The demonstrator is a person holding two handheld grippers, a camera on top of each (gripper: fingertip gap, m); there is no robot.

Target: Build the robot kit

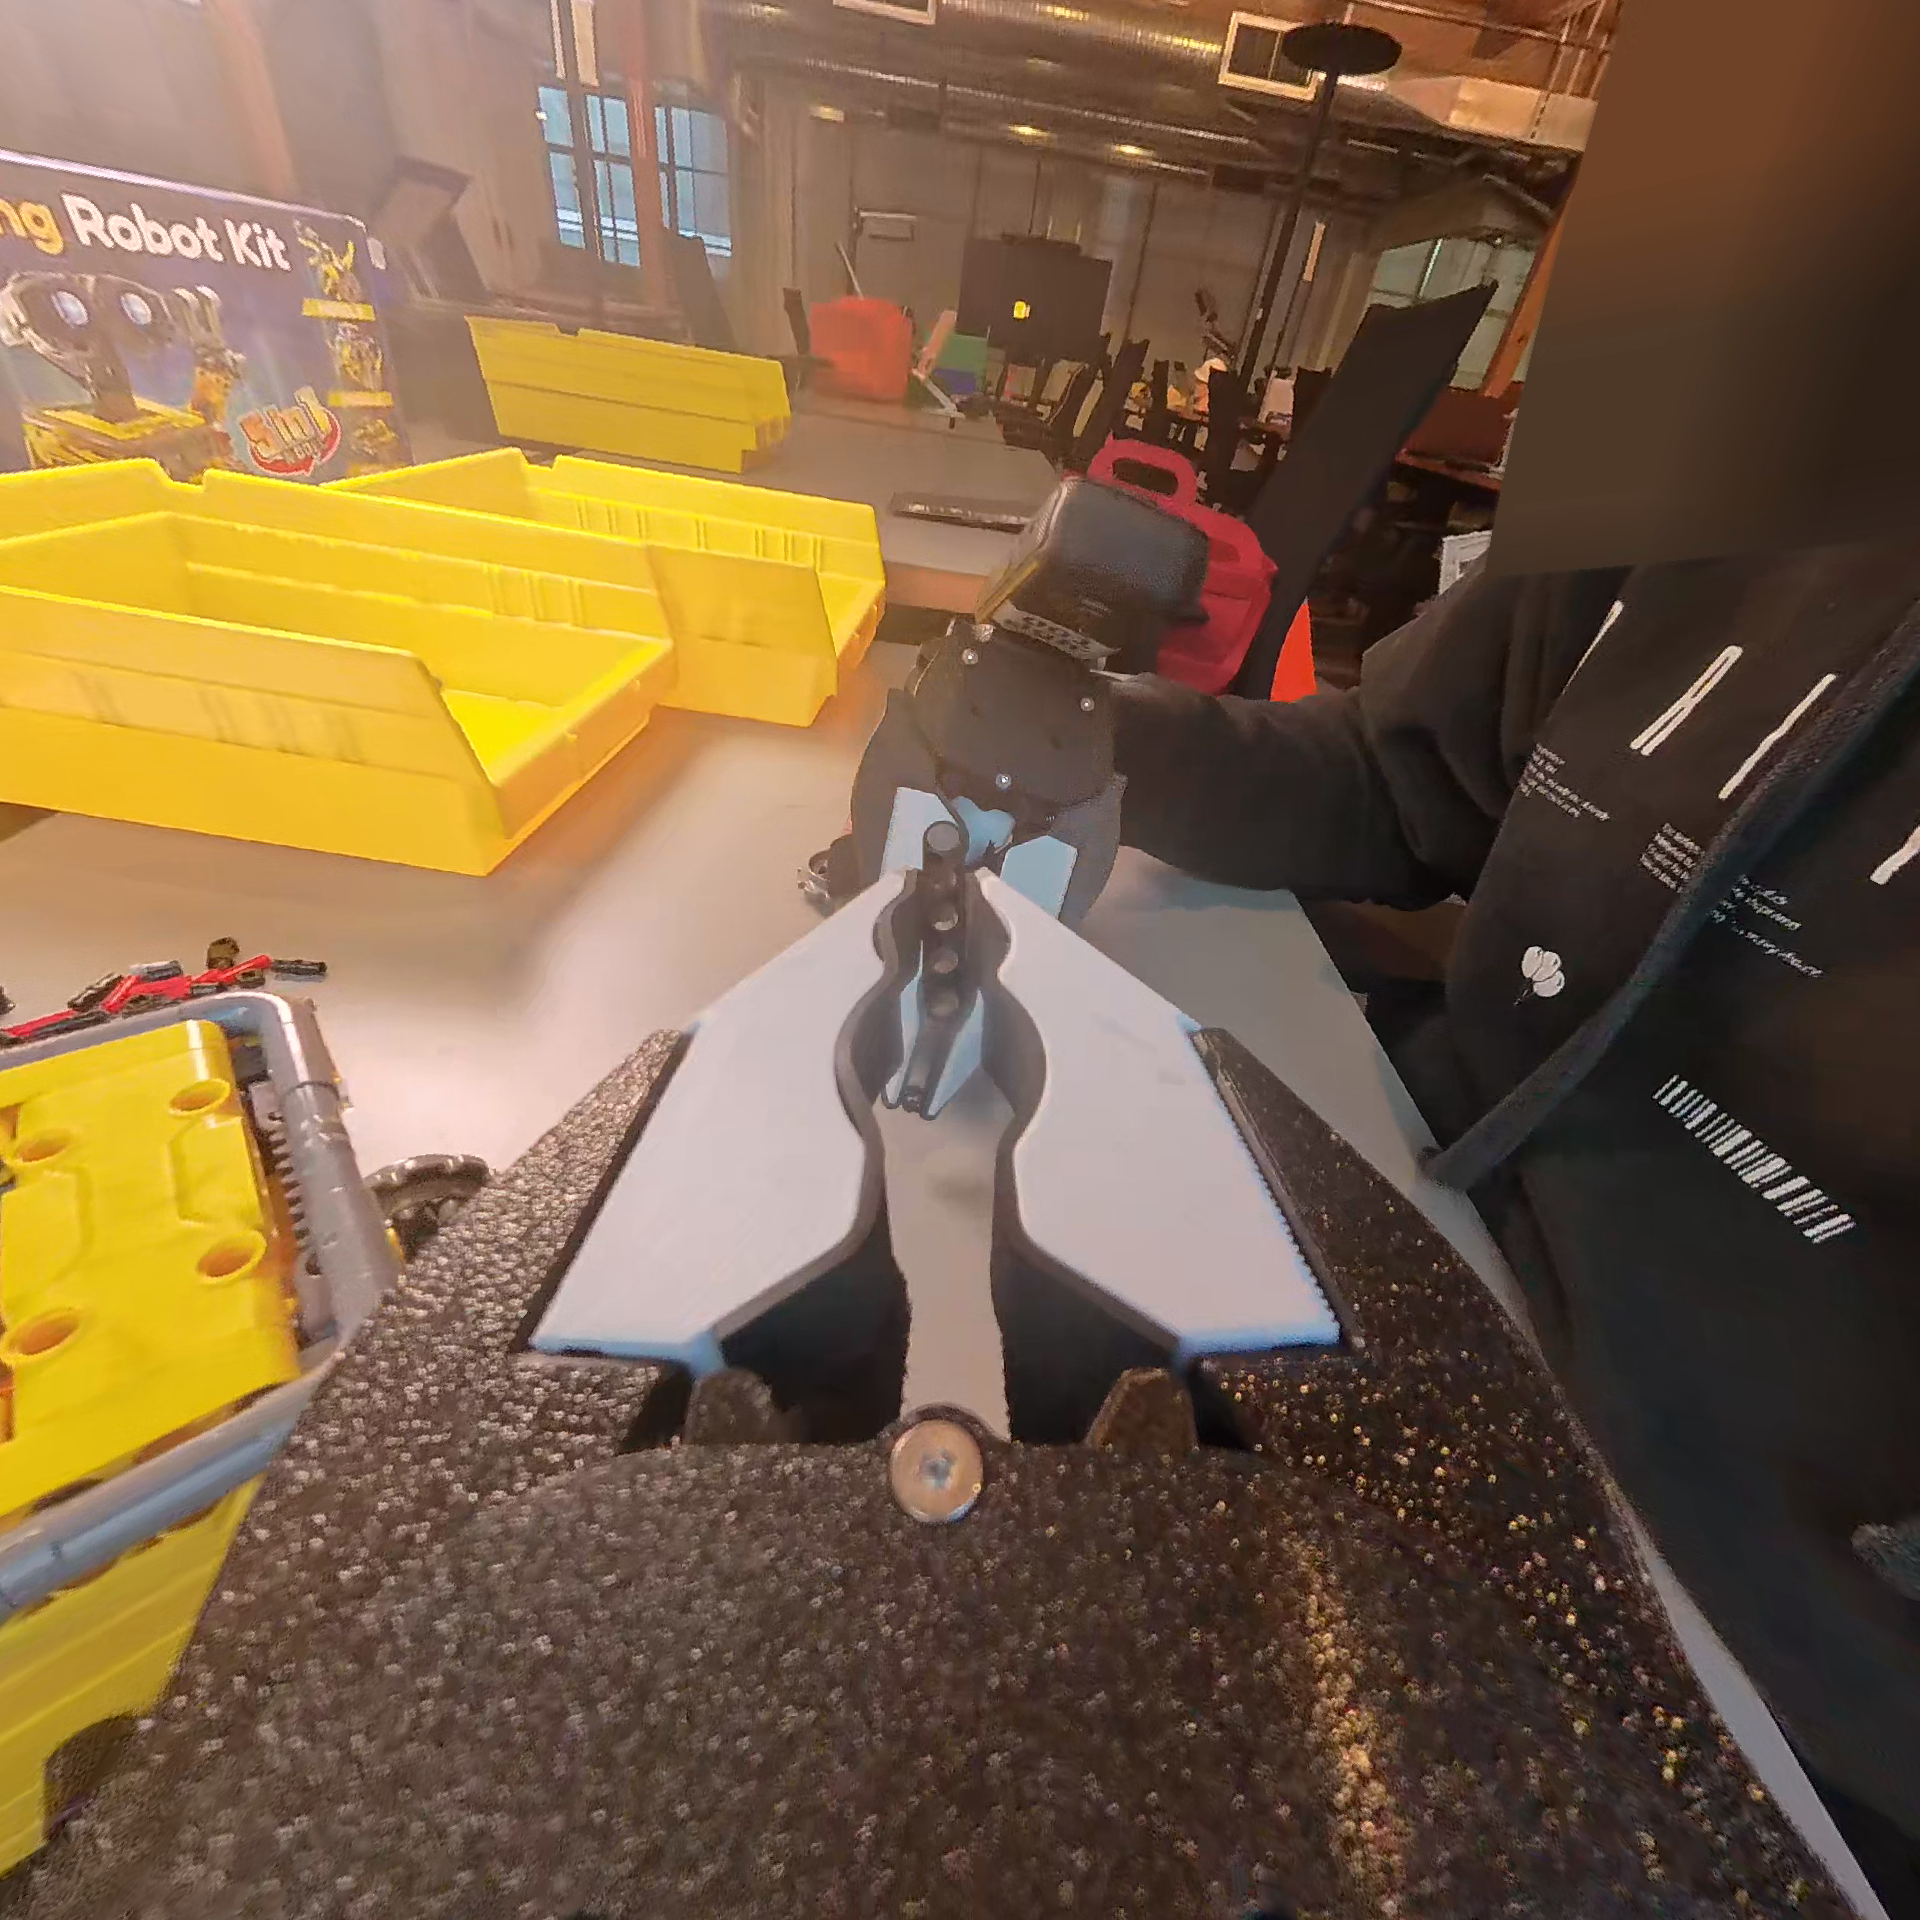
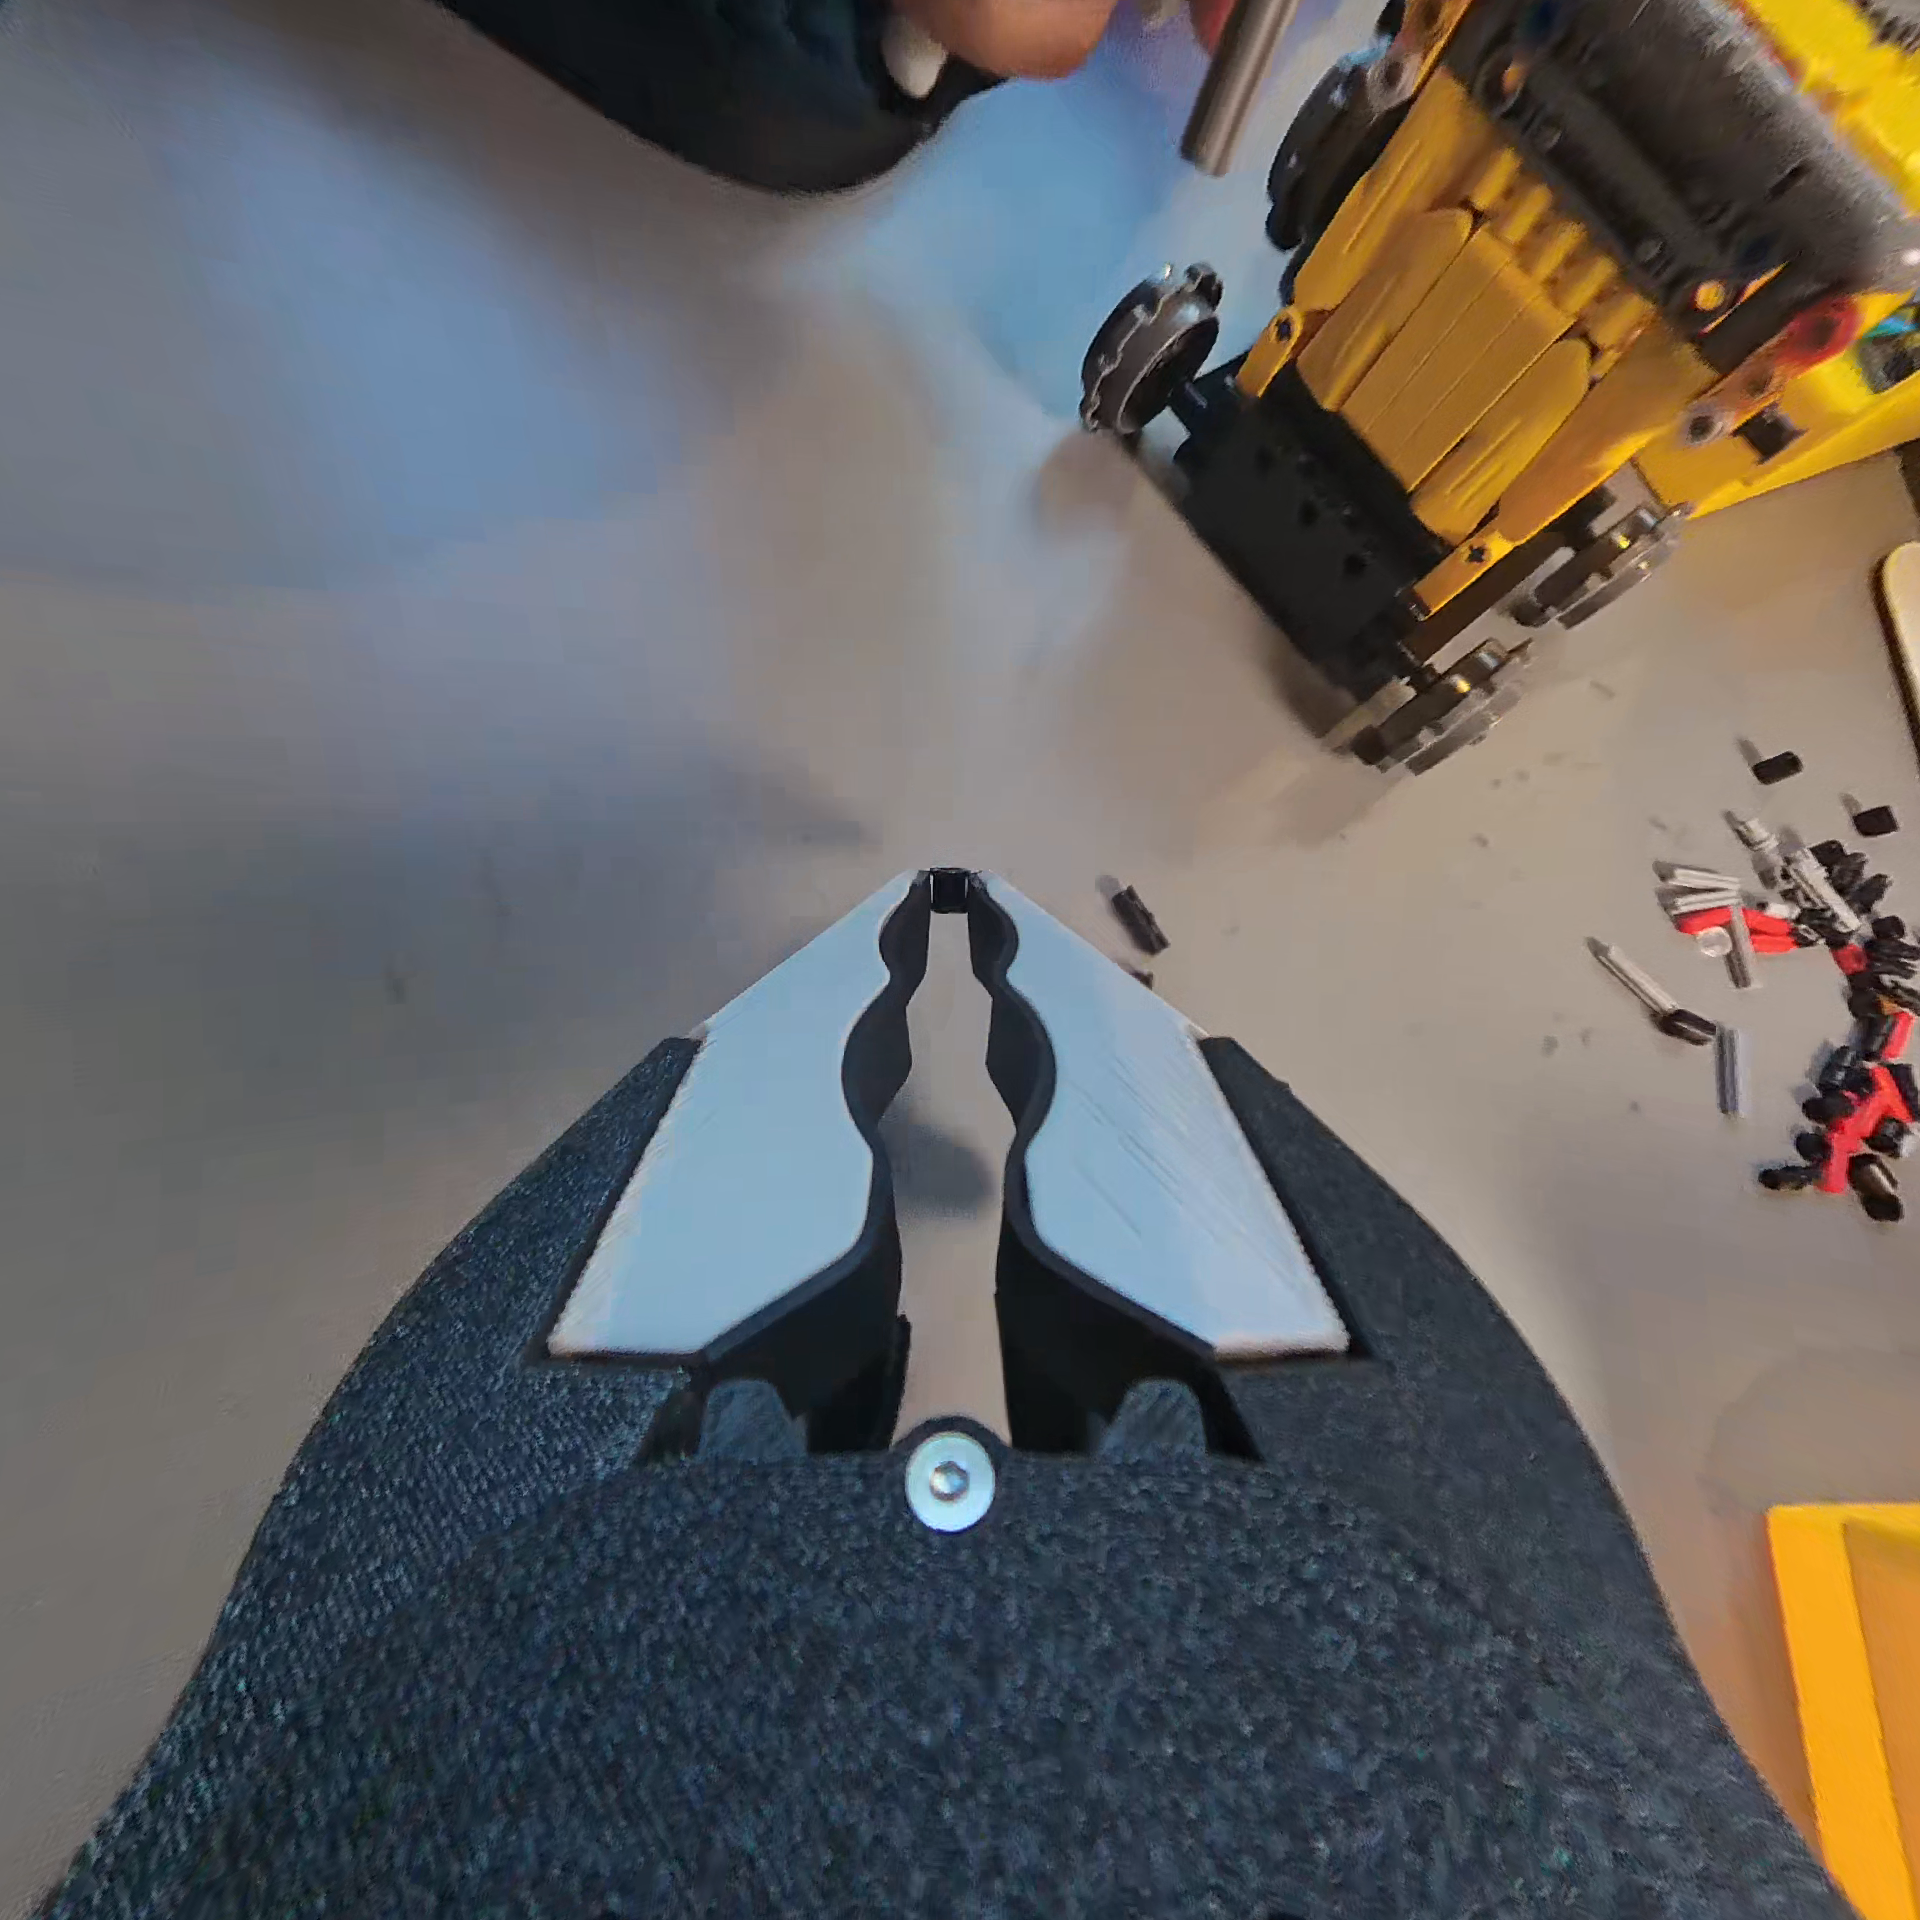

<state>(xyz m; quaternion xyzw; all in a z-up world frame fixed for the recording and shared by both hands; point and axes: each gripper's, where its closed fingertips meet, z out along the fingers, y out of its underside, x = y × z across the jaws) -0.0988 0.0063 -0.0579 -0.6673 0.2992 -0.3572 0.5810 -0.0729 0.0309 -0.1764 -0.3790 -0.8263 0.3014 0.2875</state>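
My left gripper [image 1: 940, 896] is shut on a black beam with a row of holes [image 1: 943, 961], held upright above the grey table [image 1: 644, 935]. A short black peg stands at the beam's top end. My right gripper [image 2: 943, 883] is shut on a small black pin [image 2: 943, 891] just above the table. In the left wrist view the right gripper [image 1: 982, 847] points down right behind the beam's top, held by a person in a black sleeve [image 1: 1299, 779]. A yellow and black toy vehicle [image 2: 1455, 343] stands at the right gripper's upper right and also shows in the left wrist view [image 1: 125, 1247].
Several yellow bins [image 1: 343, 665] stand at the left and back. A toy kit box [image 1: 187, 332] stands behind them. Loose black, red and grey pins [image 2: 1818, 997] lie on the table at the right, with one stray black pin [image 2: 1138, 920] beside the right gripper's tip. A yellow bin corner [image 2: 1849, 1704] sits at lower right. Across from one pair of fingers to the other is roughly 12 centimeters.
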